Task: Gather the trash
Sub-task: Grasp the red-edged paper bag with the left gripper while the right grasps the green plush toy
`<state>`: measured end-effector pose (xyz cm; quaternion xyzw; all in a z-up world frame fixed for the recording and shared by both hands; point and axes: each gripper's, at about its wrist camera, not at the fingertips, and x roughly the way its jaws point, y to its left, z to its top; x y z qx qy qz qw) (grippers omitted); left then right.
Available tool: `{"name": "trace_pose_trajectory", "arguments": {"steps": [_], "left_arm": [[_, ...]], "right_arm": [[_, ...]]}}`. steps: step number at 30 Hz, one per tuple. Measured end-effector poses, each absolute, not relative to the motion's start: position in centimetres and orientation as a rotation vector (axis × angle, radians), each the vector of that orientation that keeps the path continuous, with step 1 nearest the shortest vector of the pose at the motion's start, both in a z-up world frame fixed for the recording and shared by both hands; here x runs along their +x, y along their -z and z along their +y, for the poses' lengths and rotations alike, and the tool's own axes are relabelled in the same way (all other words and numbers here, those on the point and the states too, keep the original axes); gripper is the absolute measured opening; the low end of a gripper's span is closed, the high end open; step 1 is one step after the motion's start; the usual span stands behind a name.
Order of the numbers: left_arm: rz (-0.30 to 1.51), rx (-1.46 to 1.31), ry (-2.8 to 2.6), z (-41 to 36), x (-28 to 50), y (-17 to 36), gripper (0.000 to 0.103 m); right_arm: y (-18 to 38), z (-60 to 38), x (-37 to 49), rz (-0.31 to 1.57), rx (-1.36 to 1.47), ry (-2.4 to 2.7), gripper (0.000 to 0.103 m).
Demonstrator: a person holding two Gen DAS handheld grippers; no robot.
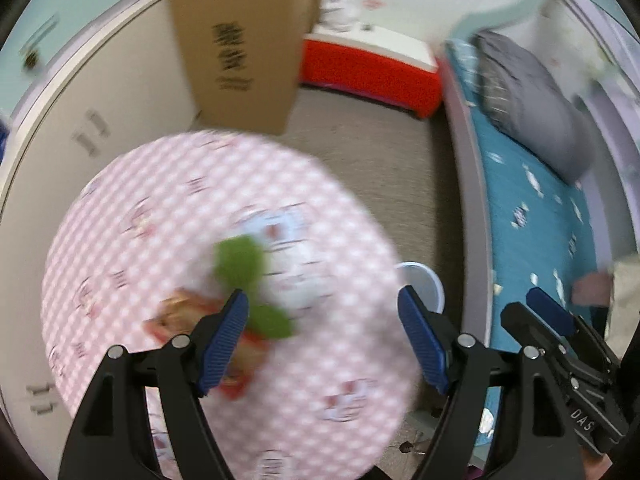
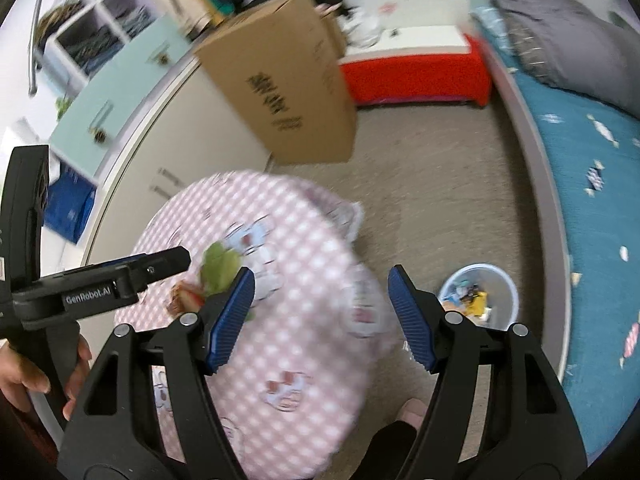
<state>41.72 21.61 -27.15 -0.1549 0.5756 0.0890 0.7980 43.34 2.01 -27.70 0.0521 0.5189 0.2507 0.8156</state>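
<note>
A round table with a pink checked cloth [image 1: 160,208] [image 2: 304,380] holds a green crumpled wrapper [image 1: 240,260] [image 2: 218,266] and a red and orange snack packet [image 1: 188,316] [image 2: 186,296] beside it. My left gripper [image 1: 324,340] is open and empty above the table, its left finger near the wrappers. My right gripper [image 2: 320,316] is open and empty over the table's right part. A white bin [image 2: 478,294] with trash inside stands on the floor right of the table; its rim shows in the left wrist view [image 1: 420,280]. Both views are blurred.
A tall cardboard box [image 1: 236,44] [image 2: 288,92] stands on the floor behind the table. A bed with a blue sheet [image 1: 532,216] [image 2: 592,184] and a grey pillow [image 1: 532,96] runs along the right. White cupboards [image 1: 100,120] line the left. A red bench [image 1: 372,72] is at the back.
</note>
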Motion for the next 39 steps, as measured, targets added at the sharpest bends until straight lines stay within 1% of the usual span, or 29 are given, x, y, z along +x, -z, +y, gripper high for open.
{"name": "trace_pose_trajectory", "arguments": {"steps": [3,9,12,18,19,21,22,23,24,25,27,28,32,36,37,38,39], "left_arm": [[1.271,-0.382,-0.256,26.2,40.0,28.9,0.075],[1.394,-0.489,-0.362,31.0,37.1,33.6,0.075],[1.451,-0.540,-0.341,31.5,36.4,35.7,0.075],[1.516,-0.534,-0.300,31.1,36.9,38.9,0.075],[1.523,-0.549,-0.290,31.3,36.9,39.4,0.063],[1.497,-0.625,-0.255,32.1,36.6,39.8,0.057],[1.484,-0.640,-0.236,32.5,36.5,39.7,0.045],[1.475,-0.639,-0.214,32.7,36.5,39.5,0.035],[1.453,-0.624,-0.205,33.1,36.5,39.1,0.033],[1.436,-0.599,-0.199,33.3,36.5,38.5,0.027],[1.394,-0.576,-0.190,34.2,36.6,37.5,0.024],[1.369,-0.575,-0.184,34.8,36.6,36.9,0.021],[1.294,-0.563,-0.196,37.4,36.7,35.0,0.020],[1.266,-0.529,-0.226,38.8,37.1,33.7,0.020],[1.265,-0.527,-0.227,39.1,37.3,33.5,0.020],[1.264,-0.526,-0.230,39.3,37.3,33.5,0.020],[1.265,-0.525,-0.232,39.4,37.2,33.4,0.020]], "right_arm": [[29.0,5.9,42.9,1.138,0.090,-0.568,0.068],[30.8,11.2,42.0,1.172,0.046,-0.587,0.068],[31.9,12.4,41.7,1.193,0.042,-0.575,0.068],[33.3,14.0,41.9,1.221,0.052,-0.543,0.068],[33.5,14.1,41.9,1.223,0.051,-0.540,0.068],[33.8,14.6,42.0,1.229,0.050,-0.537,0.068],[34.0,14.9,42.1,1.232,0.048,-0.535,0.068],[34.2,15.2,42.1,1.236,0.047,-0.534,0.068],[34.5,15.6,42.3,1.242,0.048,-0.535,0.068],[34.7,15.8,42.3,1.246,0.049,-0.537,0.068],[35.2,16.8,42.6,1.252,0.047,-0.544,0.068],[35.4,17.2,42.6,1.255,0.045,-0.547,0.068],[36.6,19.3,43.1,1.268,0.028,-0.568,0.068],[38.4,21.4,43.6,1.301,-0.007,-0.587,0.068],[38.9,21.8,43.7,1.313,-0.016,-0.593,0.065],[39.2,22.0,43.7,1.323,-0.024,-0.598,0.045],[39.5,22.2,43.7,1.332,-0.030,-0.607,0.032]]}}
